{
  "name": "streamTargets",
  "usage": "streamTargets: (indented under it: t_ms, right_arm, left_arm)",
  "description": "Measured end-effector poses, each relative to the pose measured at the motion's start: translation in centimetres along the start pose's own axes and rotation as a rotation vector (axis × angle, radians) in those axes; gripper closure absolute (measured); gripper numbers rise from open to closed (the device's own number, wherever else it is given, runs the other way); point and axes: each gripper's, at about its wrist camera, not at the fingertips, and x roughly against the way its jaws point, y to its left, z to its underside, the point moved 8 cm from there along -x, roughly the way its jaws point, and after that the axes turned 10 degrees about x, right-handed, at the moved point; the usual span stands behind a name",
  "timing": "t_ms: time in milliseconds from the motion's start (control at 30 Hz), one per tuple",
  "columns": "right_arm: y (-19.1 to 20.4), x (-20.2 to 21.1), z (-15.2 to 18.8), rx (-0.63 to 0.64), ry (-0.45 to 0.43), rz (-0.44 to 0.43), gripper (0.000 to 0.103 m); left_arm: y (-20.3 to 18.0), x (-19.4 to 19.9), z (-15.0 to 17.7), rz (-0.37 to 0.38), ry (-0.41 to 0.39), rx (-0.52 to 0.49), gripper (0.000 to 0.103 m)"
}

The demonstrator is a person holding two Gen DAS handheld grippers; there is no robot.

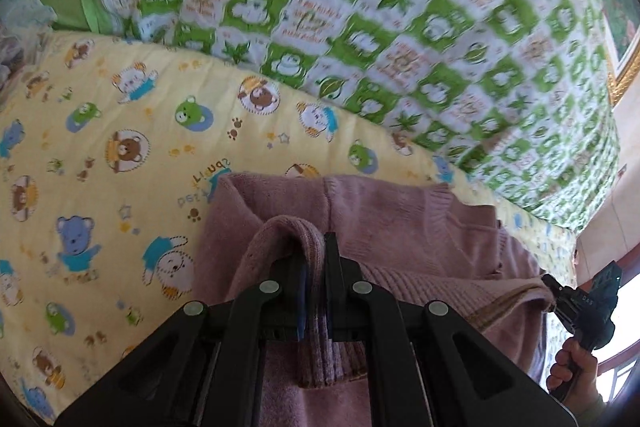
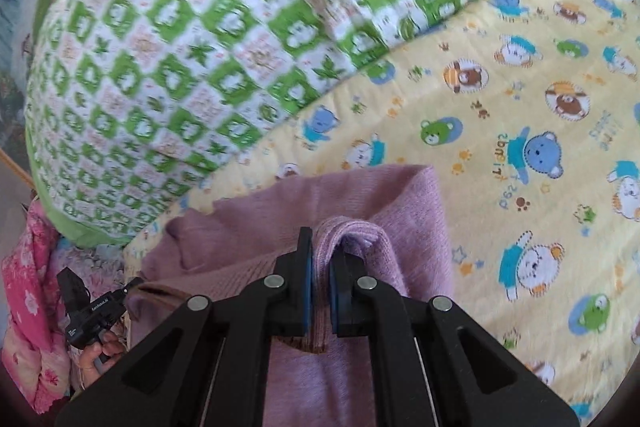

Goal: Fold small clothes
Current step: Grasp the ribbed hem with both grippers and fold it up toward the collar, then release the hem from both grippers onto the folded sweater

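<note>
A mauve knitted sweater [image 1: 420, 227] is gripped at two points of its ribbed hem and carried over the bed.

The left claw [image 1: 316, 267] is clenched on a bunched fold of ribbing, and the right claw [image 2: 320, 267] is clenched on a like fold; the garment hangs between them, above the yellow bear-print sheet [image 1: 100, 147]. For a clean fold, both claws are best kept level and equally far apart, so that the hem stays taut, and the sweater is best laid flat on the sheet, clear of the green-and-white quilt [image 1: 400, 7]. The knit is soft, fuzzy and thick, with a ridged edge; it is likely to sag and stretch if pulled unevenly. The quilt is puffy and stitched in squares.
</note>
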Motion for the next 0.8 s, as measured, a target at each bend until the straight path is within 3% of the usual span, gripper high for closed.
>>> streamTargets:
  t_ms: [200,300,367,433,500,633,800]
  right_arm:
    - [-0.3,-0.4,-0.3,-0.046,0.028,-0.014,0.092]
    - [0.1,0.2,-0.5,-0.052,0.024,-0.018,0.090]
    - [0.5,0.8,-0.6,-0.055,0.016,-0.029,0.085]
    - [0.7,1.6,-0.8,-0.051,-0.008,-0.019,0.071]
    - [0.3,3.2,-1.5,-0.054,-0.071,0.029,0.038]
    - [0.8,5.3,-1.8,-0.057,-0.124,0.004,0.037]
    - [7.0,5.3,1.0,0.199,-0.068,-0.091,0.039]
  left_arm:
    - [-0.1,0.0,-0.1,-0.007,0.004,-0.030,0.093]
    - [-0.6,1.6,-0.2,0.007,-0.013,-0.040,0.084]
    - [-0.9,3.0,-0.4,-0.006,-0.044,-0.049,0.060]
    - [-0.9,4.3,-0.6,-0.013,-0.074,-0.059,0.048]
    - [-0.7,5.5,-1.0,-0.017,-0.093,-0.053,0.048]
    - [-1.6,8.0,-0.3,0.022,-0.093,-0.090,0.048]
    - [-6.4,8.1,6.3,0.132,0.052,-0.309,0.049]
